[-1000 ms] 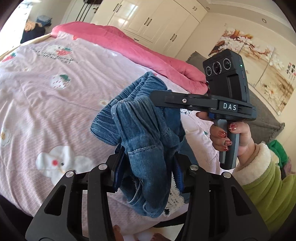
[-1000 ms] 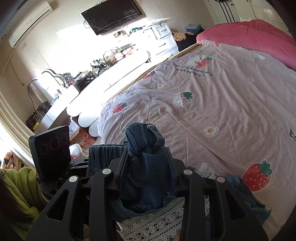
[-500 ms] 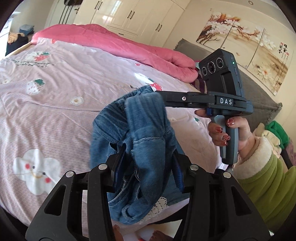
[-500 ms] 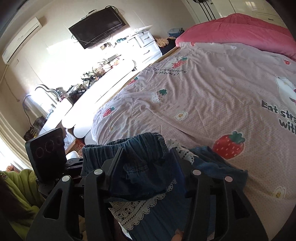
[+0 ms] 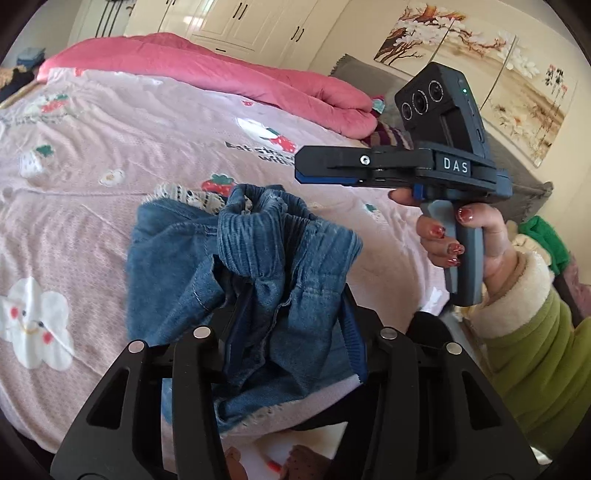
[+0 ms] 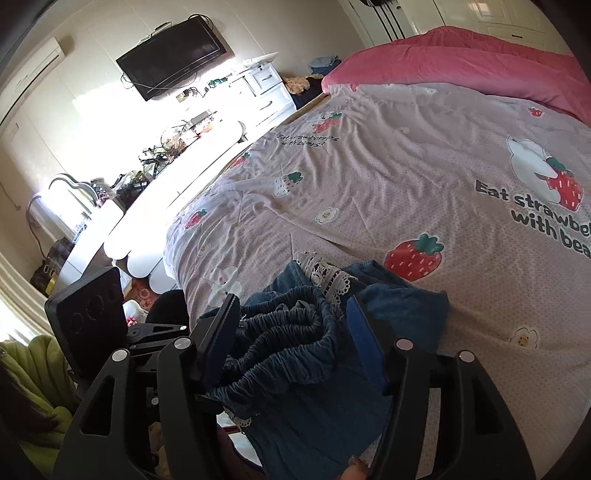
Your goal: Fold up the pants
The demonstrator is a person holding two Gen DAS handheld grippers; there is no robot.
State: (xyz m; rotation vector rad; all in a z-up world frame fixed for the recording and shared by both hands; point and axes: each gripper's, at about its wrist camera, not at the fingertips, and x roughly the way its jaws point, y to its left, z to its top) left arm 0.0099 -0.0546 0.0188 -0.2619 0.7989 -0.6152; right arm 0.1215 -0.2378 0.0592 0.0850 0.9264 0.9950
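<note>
Blue denim pants [image 5: 258, 240] with an elastic waistband and white lace trim lie bunched near the front edge of the pink strawberry-print bed sheet [image 5: 92, 147]. My left gripper [image 5: 291, 306] has the denim filling the gap between its pads, still pinched, while its jaws are opening. In the right wrist view, my right gripper [image 6: 291, 301] has jaws that are opening wide. The waistband [image 6: 288, 332] lies loose between them. From the left wrist view the right gripper [image 5: 301, 168] hovers just above the pants, in a hand [image 5: 461, 236] with a green sleeve.
A rolled pink duvet [image 5: 221, 70] lies along the far side of the bed. White wardrobes [image 5: 240, 22] stand behind it, a grey headboard [image 5: 517, 173] at the right. A cluttered white desk [image 6: 177, 166] and wall TV [image 6: 173, 66] flank the bed's left edge.
The pants came down from hanging in the air onto the sheet and now sprawl there. The right gripper's jaws spread apart and let go of the denim. Both grippers moved over the bed.
</note>
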